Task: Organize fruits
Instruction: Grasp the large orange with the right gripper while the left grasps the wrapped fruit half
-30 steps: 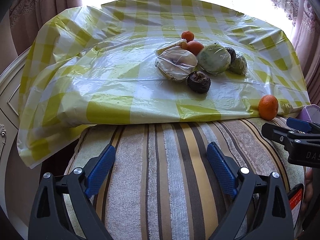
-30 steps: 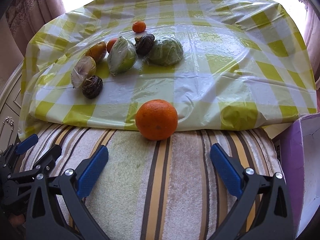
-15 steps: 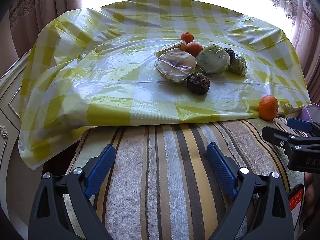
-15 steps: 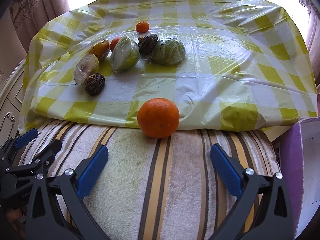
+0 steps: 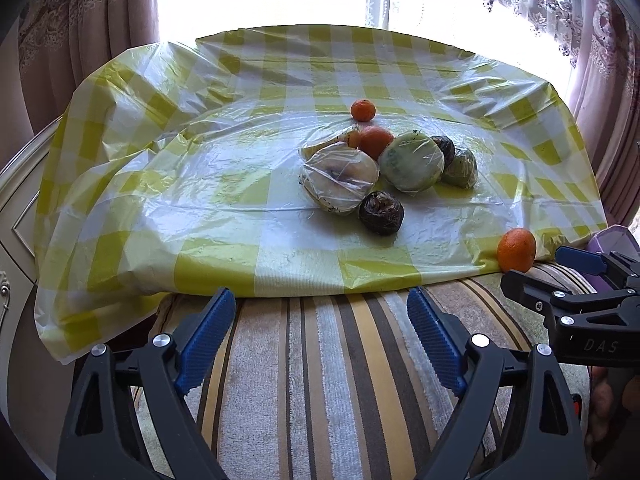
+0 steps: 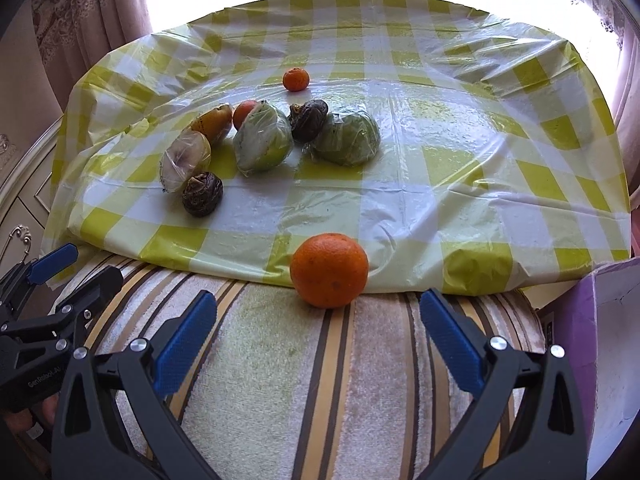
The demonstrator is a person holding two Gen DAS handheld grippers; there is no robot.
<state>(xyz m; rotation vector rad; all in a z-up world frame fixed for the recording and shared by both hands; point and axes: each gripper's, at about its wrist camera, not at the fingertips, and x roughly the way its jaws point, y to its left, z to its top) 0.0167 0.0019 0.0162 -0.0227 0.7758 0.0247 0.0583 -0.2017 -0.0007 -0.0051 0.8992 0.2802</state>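
Observation:
A large orange rests at the near edge of the yellow-checked plastic cloth, just ahead of my open right gripper. Farther back lies a cluster: a dark wrinkled fruit, a wrapped pale half fruit, a wrapped green half, another dark fruit, a wrapped green piece, a small orange. My left gripper hangs open over the striped towel, empty.
A purple box stands at the right edge. Pink curtains and a bright window lie behind. A cream cabinet sits on the left. The cloth droops over the left side.
Both grippers have tilted up slightly, so the fruits sit a little lower in view. Nothing was taken hold of or moved.

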